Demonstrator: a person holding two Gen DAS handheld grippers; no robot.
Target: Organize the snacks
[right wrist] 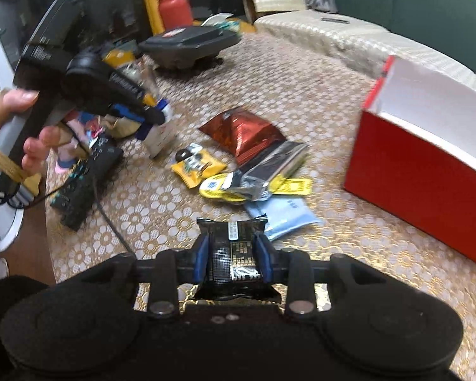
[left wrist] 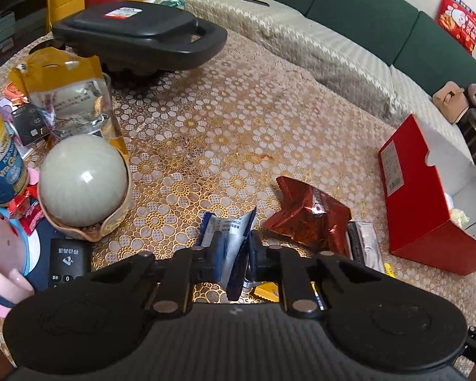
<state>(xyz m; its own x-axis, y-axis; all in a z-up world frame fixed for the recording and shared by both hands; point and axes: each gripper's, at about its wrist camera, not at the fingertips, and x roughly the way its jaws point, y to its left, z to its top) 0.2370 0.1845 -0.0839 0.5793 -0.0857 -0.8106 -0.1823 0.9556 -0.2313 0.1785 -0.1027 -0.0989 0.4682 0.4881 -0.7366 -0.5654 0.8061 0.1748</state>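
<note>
My left gripper is shut on a blue and white snack packet and holds it above the table; it also shows in the right wrist view with the packet hanging from it. My right gripper is shut on a black snack packet above the table. An open red box stands at the right, also in the left wrist view. A dark red foil bag lies on the table, as do a yellow packet, a silver and black pouch and a light blue packet.
A black electric griddle stands at the back of the floral tablecloth. At the left are a grey ball in a holder, a gold foil bag, a bottle and a remote. A sofa runs behind.
</note>
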